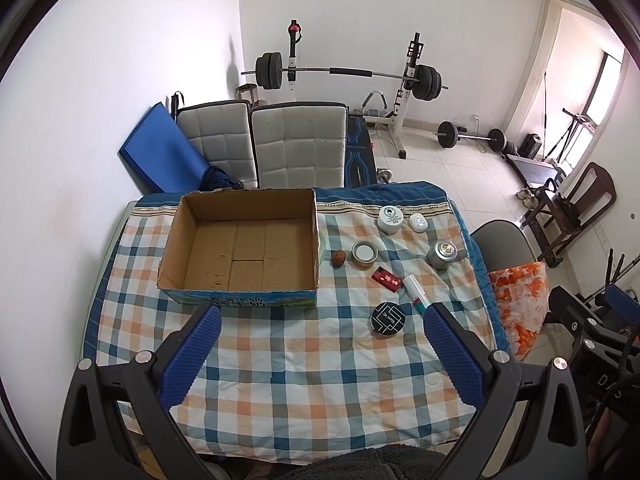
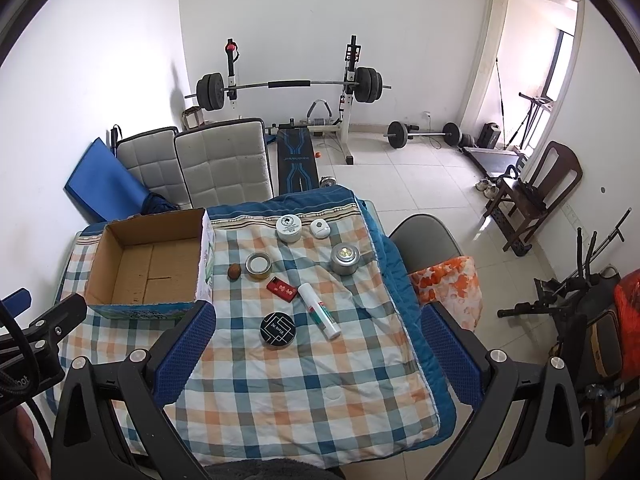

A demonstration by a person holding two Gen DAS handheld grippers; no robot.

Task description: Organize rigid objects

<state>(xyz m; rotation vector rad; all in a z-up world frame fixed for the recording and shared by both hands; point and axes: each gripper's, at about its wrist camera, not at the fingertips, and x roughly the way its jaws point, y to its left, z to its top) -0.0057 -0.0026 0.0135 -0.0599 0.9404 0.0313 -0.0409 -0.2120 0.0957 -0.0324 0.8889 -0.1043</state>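
An empty cardboard box (image 1: pixel 244 256) (image 2: pixel 146 270) sits on the checked cloth at the left. To its right lie a brown nut (image 1: pixel 339 258) (image 2: pixel 234 271), a gold tin (image 1: pixel 364 253) (image 2: pixel 258 266), a red case (image 1: pixel 386 279) (image 2: pixel 282 289), a white tube (image 1: pixel 416 294) (image 2: pixel 320 312), a black round tin (image 1: pixel 387 319) (image 2: pixel 278 329), a silver tin (image 1: pixel 442 255) (image 2: pixel 344 258), a white jar (image 1: pixel 390 219) (image 2: pixel 289 228) and a small white disc (image 1: pixel 418 223) (image 2: pixel 320 228). My left gripper (image 1: pixel 322 354) is open and empty above the near cloth. My right gripper (image 2: pixel 318 354) is open and empty, near the black tin.
The table (image 1: pixel 120 232) stands against the left wall. Two padded chairs (image 1: pixel 280 144) stand behind it. A grey chair with an orange patterned bag (image 2: pixel 448 288) is at the right edge. A barbell rack (image 2: pixel 288 84), weights and a wooden chair (image 2: pixel 536 196) stand beyond.
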